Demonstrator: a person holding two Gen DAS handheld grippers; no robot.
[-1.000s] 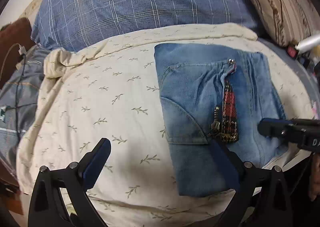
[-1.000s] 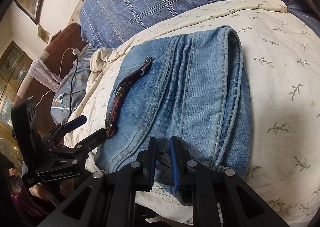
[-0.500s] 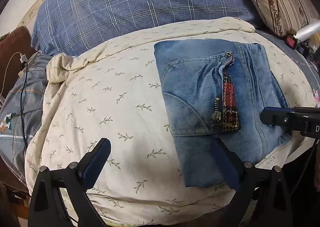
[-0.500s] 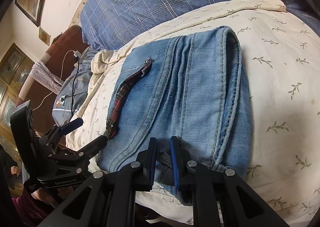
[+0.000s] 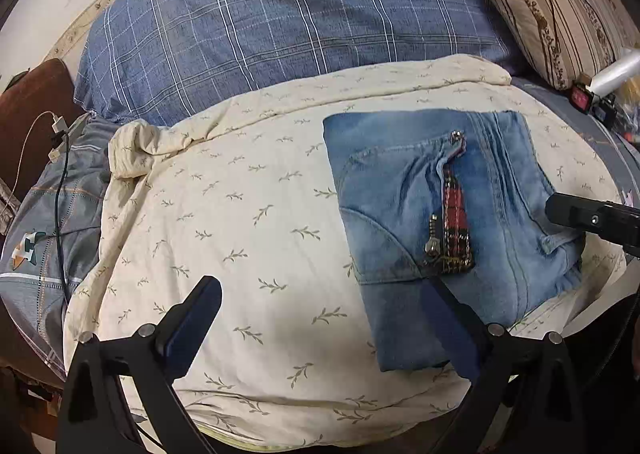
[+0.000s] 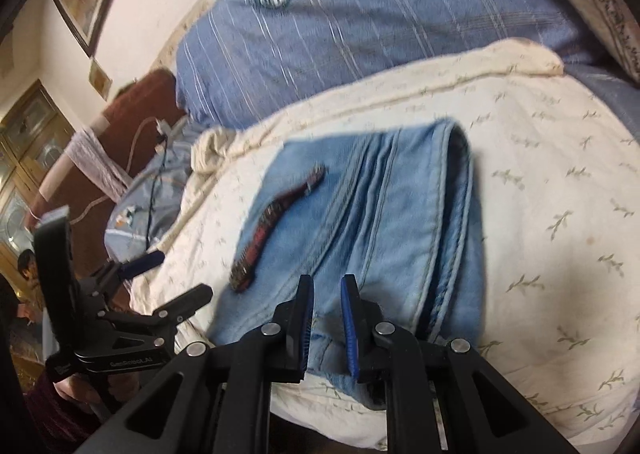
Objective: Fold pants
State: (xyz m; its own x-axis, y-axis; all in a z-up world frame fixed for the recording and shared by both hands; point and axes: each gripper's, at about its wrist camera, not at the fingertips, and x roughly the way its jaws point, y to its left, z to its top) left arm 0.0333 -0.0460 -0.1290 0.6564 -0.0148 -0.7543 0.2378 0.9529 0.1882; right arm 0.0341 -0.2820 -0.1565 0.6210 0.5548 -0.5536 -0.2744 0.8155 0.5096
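The folded blue jeans (image 5: 432, 214) lie on the cream leaf-print blanket (image 5: 240, 214), with a red plaid zipper flap (image 5: 454, 230) on top. My left gripper (image 5: 320, 306) hovers open over the blanket, its right finger above the jeans' near left corner. My right gripper (image 6: 326, 318) is shut to a narrow gap just above the near edge of the jeans (image 6: 380, 214). Denim shows behind the gap, and I cannot tell whether any cloth is pinched. In the left wrist view the right gripper (image 5: 560, 214) reaches in from the right edge, above a small pucker of denim.
A blue plaid quilt (image 5: 300, 26) and a striped pillow (image 5: 560, 14) lie behind the blanket. A charger cable (image 5: 56, 126) and grey bedding (image 5: 48, 222) sit at the left. Small items (image 5: 584, 98) lie at the right. A hand (image 6: 80, 386) holds the left gripper (image 6: 168, 280).
The right gripper has risen and drawn back from the jeans' near edge, staying shut; its view is now blurred. The left gripper stays open and has barely shifted.
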